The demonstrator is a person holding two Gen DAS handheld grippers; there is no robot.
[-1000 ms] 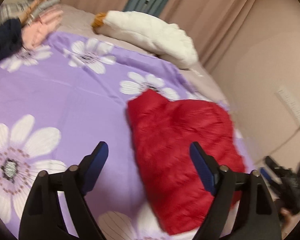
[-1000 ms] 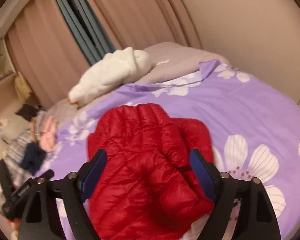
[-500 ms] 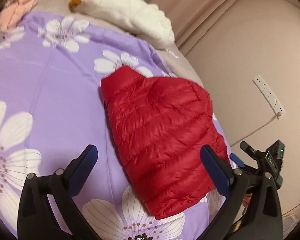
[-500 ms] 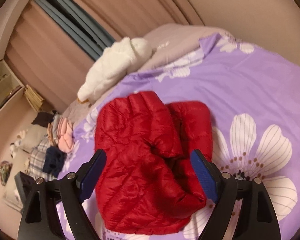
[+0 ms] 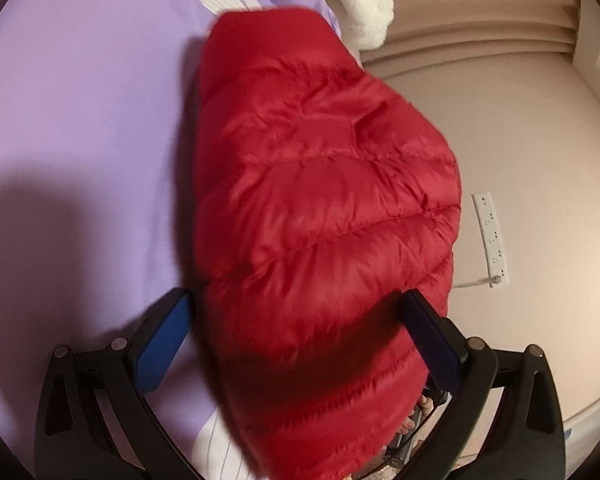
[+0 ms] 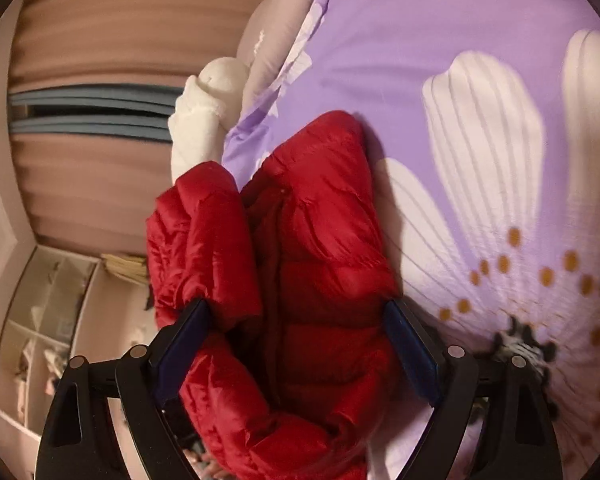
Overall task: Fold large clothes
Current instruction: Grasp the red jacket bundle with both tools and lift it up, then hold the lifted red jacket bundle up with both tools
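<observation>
A red quilted down jacket (image 5: pixel 320 208), folded into a thick bundle, lies on the purple flowered bed cover (image 5: pixel 80 120). My left gripper (image 5: pixel 296 312) is open, its blue-padded jaws wide on either side of the bundle's near end. In the right wrist view the jacket (image 6: pixel 300 280) shows its folded layers and a sleeve. My right gripper (image 6: pixel 296 320) is open too, jaws straddling the other end of the bundle. Whether the pads touch the fabric I cannot tell.
A white plush pillow (image 5: pixel 364 0) lies at the head of the bed, also in the right wrist view (image 6: pixel 204 120). A beige wall with a power strip (image 5: pixel 490 240) runs along the bed's side. Curtains (image 6: pixel 100 32) and shelves (image 6: pixel 40 320) stand beyond.
Both grippers have moved in close from opposite ends and now straddle the red jacket. The jaws have stayed open.
</observation>
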